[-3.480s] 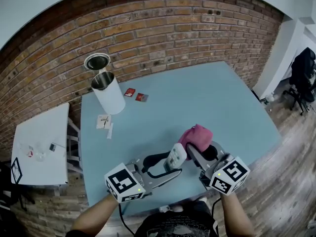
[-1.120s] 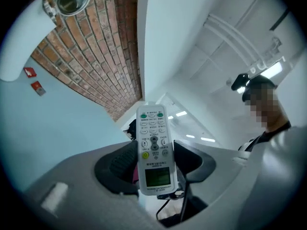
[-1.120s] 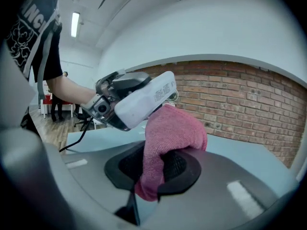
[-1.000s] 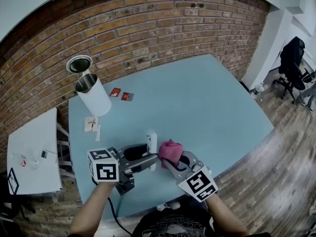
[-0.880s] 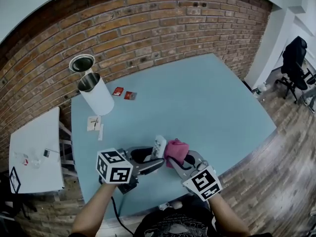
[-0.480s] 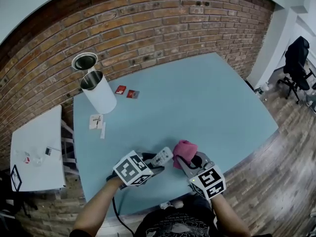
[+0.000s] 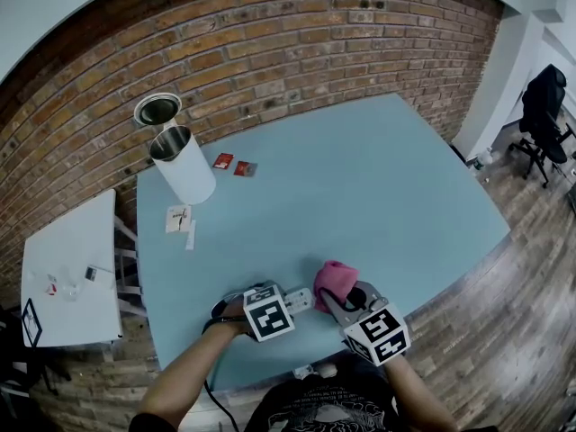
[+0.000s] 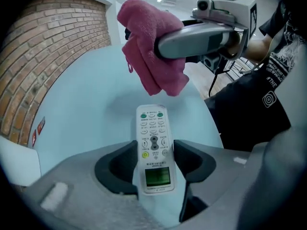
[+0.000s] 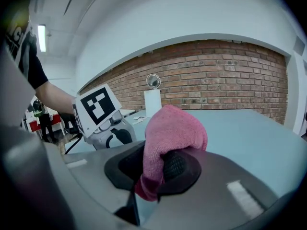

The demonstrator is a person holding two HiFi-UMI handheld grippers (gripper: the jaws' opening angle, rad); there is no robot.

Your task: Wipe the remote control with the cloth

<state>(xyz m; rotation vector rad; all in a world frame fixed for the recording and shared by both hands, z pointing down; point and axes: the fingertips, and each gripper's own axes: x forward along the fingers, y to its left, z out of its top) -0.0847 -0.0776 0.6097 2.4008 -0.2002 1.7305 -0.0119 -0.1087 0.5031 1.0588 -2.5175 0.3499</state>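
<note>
A white remote control [image 8: 153,145] with a small green screen sits lengthwise between the jaws of my left gripper [image 8: 154,151], which is shut on it and points steeply down at the blue table [image 7: 360,187]. In the head view the remote [image 7: 300,301] pokes out beside the left gripper's marker cube [image 7: 268,313]. My right gripper [image 9: 153,169] is shut on a bunched pink cloth [image 9: 172,128]. The cloth [image 7: 335,280] hangs just right of the remote, apart from it. From the left gripper view the cloth [image 8: 151,47] shows above the remote's far end.
A white cylinder bin [image 7: 187,171] with its lid [image 7: 156,109] behind it stands at the table's back left. Red packets [image 7: 232,163] and paper slips [image 7: 178,219] lie near it. A white side table [image 7: 67,268] stands at the left. Both grippers are near the table's front edge.
The left gripper has dropped toward the table and tipped from nearly level to pointing steeply down, rolling the remote with it. The right gripper with the cloth has sunk slightly.
</note>
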